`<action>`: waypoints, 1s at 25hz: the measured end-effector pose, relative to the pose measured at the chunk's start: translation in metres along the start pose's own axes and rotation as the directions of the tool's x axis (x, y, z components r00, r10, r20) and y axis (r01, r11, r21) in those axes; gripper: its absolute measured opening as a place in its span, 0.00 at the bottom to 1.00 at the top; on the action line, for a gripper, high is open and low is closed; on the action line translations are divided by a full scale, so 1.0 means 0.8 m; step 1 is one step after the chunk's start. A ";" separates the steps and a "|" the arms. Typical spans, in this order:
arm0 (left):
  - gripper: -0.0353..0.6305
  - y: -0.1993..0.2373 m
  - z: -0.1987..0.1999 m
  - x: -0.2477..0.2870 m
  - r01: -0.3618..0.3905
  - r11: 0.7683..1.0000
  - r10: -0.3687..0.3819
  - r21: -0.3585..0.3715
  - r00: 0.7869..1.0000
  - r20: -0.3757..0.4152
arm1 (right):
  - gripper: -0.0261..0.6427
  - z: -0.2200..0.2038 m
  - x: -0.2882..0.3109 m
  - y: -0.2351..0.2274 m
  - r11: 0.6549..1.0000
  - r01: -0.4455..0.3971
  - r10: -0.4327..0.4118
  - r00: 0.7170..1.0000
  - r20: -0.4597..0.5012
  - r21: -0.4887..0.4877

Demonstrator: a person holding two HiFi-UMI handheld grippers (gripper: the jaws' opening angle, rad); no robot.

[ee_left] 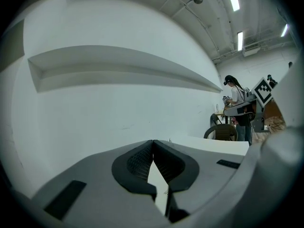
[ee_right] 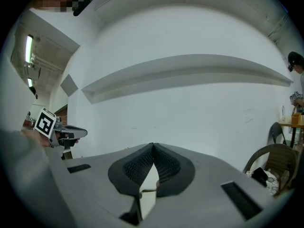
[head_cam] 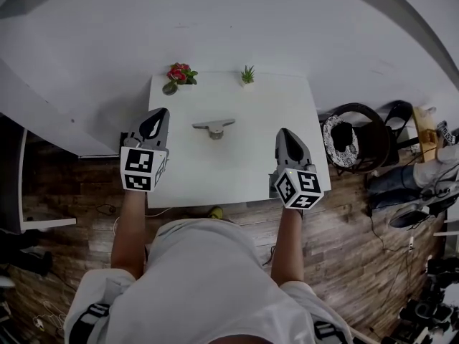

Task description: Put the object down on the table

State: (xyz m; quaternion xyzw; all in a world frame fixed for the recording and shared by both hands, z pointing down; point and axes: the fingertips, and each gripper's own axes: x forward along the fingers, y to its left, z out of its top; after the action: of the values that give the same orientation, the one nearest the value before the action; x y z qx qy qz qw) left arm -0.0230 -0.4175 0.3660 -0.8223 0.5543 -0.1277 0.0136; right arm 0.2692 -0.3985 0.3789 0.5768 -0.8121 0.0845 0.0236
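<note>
My left hand-held gripper (head_cam: 155,122) and right hand-held gripper (head_cam: 289,143) are both pinched shut, holding nothing. The grey tool (head_cam: 213,127) lies flat on the tabletop (head_cam: 237,165) between them, just beyond their tips. Its long axis runs left to right, closer to my left.

No readable txt, nos., brands or signs in any view. Only b/w square code markers, no letters or digits on them. In head view they sit on the left cube (head_cam: 143,169) and right cube (head_cam: 300,188). One more such marker (ee_left: 263,90) shows at right of left gripper view, and another marker (ee_right: 44,123) at left of right gripper view.
</note>
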 end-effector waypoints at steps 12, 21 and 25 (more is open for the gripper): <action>0.08 0.018 0.002 -0.021 -0.008 1.000 0.009 -0.023 1.000 0.023 | 0.05 0.005 -0.006 0.016 0.999 -0.003 0.003 1.000 -0.007 -0.032; 0.08 0.019 0.005 -0.032 0.002 0.999 -0.001 -0.038 0.999 0.035 | 0.05 0.003 -0.016 0.023 1.000 0.013 -0.013 1.000 -0.005 -0.021; 0.08 0.021 0.003 -0.037 0.007 1.000 -0.006 -0.028 0.999 0.034 | 0.05 0.005 -0.019 0.028 1.000 0.022 -0.022 1.000 0.001 -0.023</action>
State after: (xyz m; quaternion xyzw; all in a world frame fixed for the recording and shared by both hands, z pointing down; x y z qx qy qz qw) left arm -0.0484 -0.3972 0.3552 -0.8264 0.5529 -0.1060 0.0112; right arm 0.2531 -0.3780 0.3703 0.5853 -0.8068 0.0749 0.0308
